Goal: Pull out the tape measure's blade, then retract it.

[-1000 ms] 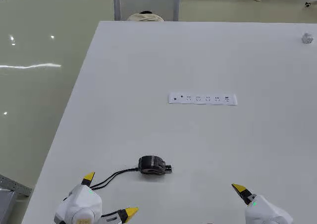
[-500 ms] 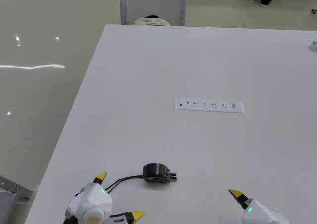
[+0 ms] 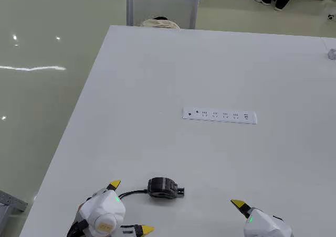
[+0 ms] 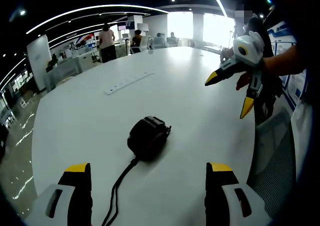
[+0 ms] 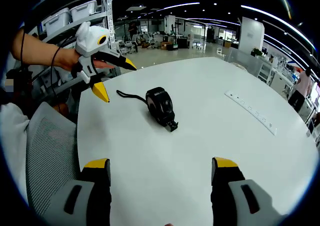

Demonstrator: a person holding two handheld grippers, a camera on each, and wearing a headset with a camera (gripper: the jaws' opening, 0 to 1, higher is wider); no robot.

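Currently I have the left tongs [image 4: 147, 167] and right tongs [image 5: 161, 162] both wide, the tape measure [image 3: 161, 187] lying free on the surface [image 3: 210, 64] between them.

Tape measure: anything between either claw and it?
Nothing visible. Bare table lies between the tape measure and both the left claw and right claw, both open; only its own cord trails toward the left claw.

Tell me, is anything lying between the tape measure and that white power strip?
No. In the head view, the stretch of table between the tape measure and the power strip is bare white surface.
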